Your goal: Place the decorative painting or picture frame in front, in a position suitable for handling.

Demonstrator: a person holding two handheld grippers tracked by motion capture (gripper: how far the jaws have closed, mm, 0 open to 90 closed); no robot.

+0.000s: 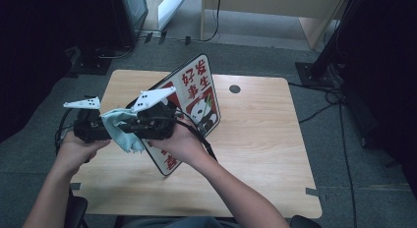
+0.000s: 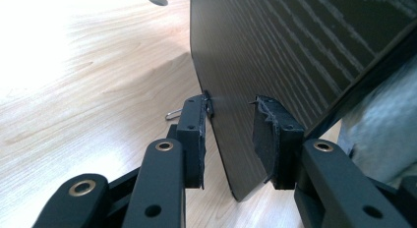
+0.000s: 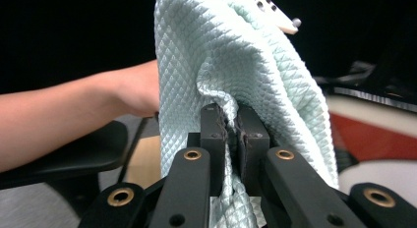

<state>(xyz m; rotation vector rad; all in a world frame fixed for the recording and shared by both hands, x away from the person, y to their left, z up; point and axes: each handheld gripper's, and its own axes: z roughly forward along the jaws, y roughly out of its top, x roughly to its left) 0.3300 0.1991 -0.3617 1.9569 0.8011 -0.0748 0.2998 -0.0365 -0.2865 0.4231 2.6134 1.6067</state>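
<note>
Pale-green cloth (image 3: 236,66) sits pinched between the right gripper (image 3: 231,122)'s pressed jaws; the left gripper (image 2: 228,122) stands spread astride the board (image 2: 275,56)'s dark back, its printed face seen from above.

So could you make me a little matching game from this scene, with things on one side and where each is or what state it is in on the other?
Things:
1. cloth
2. panda board
3. left claw
4. table

States:
a. light wood, with a round hole near the far edge
b. pinched between shut jaws
c. open, jaws on either side of a dark panel edge
d. standing on edge, tilted, on the table

Pairs: 1-b, 2-d, 3-c, 4-a
</note>
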